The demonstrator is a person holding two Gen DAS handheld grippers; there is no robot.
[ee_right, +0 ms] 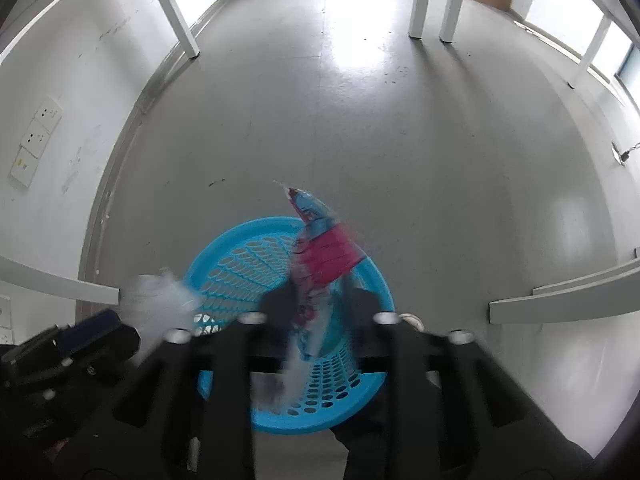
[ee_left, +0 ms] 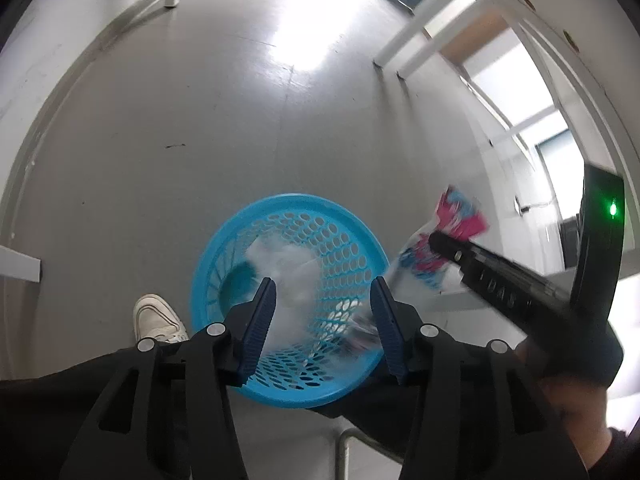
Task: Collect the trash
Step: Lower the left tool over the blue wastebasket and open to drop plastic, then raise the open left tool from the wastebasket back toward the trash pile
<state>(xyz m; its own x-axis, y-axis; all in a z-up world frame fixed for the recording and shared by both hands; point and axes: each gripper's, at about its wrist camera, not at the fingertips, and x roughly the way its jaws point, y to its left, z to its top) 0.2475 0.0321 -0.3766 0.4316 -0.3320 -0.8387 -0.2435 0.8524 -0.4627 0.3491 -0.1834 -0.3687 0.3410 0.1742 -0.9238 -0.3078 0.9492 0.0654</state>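
Note:
A round blue perforated basket (ee_left: 296, 202) stands on the grey floor below both grippers. My left gripper (ee_left: 322, 312) is open right above it, and a blurred white paper wad (ee_left: 284, 268) hangs loose between its blue fingers (ee_left: 262, 312), over the basket's mouth. In the right wrist view the same basket (ee_right: 276, 224) lies under my right gripper (ee_right: 318, 304), whose jaws stand apart. A red and blue plastic wrapper (ee_right: 324, 256) sits loose between them, blurred. The left wrist view shows that wrapper (ee_left: 452, 216) at the right gripper's tip, just right of the basket rim.
A person's white shoe (ee_left: 156, 316) and dark trouser leg sit beside the basket. White table legs (ee_right: 420, 0) stand farther off on the floor. Wall sockets (ee_right: 36, 140) are on the left wall. White ledges (ee_right: 560, 300) jut in at both sides.

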